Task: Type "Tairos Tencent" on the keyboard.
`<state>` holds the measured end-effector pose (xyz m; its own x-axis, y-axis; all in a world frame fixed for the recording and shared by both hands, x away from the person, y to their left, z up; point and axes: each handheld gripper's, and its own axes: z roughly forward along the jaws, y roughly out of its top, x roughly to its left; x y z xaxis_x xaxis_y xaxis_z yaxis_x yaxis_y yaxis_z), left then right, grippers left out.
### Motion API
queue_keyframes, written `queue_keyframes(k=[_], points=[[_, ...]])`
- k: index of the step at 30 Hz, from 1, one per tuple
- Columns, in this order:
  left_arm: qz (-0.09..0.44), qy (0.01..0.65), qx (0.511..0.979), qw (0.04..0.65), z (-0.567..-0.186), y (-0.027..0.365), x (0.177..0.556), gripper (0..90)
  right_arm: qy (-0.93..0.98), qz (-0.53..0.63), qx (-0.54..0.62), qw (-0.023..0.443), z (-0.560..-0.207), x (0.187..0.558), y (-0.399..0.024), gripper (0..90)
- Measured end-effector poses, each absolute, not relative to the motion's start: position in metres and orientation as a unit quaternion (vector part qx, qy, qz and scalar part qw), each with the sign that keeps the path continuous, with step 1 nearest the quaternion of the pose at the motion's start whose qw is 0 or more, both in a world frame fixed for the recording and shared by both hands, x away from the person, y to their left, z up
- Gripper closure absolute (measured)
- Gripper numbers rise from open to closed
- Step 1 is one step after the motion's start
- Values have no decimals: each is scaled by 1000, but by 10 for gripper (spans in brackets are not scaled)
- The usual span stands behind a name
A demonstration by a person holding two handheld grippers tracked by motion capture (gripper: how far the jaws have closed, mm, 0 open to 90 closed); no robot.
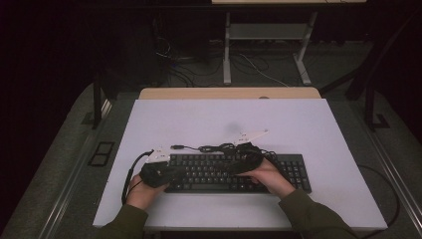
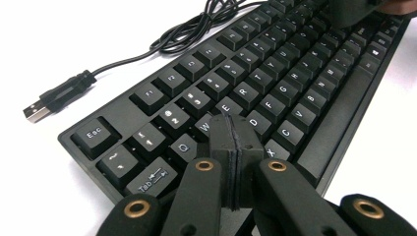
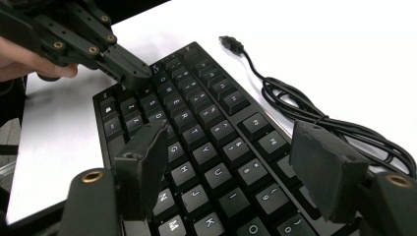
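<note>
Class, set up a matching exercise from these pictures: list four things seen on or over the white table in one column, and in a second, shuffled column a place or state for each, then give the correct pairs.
Things:
1. left gripper
2. right gripper
3. black computer keyboard
4. black USB plug

Places or states:
A. lies loose on the white table, plugged into nothing
B. jaws pressed together, tips at the keys near the keyboard's left end
C. lies flat on the table's near half
D. jaws apart above the keys, nothing between them

Pairs: 1-B, 2-D, 3-C, 4-A
</note>
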<state>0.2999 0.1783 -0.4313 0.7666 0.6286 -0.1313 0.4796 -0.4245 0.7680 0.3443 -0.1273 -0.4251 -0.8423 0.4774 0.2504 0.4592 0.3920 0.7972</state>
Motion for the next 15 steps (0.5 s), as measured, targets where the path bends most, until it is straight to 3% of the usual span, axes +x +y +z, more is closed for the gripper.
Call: queue_keyframes(k=[15], points=[[86, 329, 844, 415, -434, 178, 301, 888, 836, 470, 282, 10, -426, 344, -127, 299]])
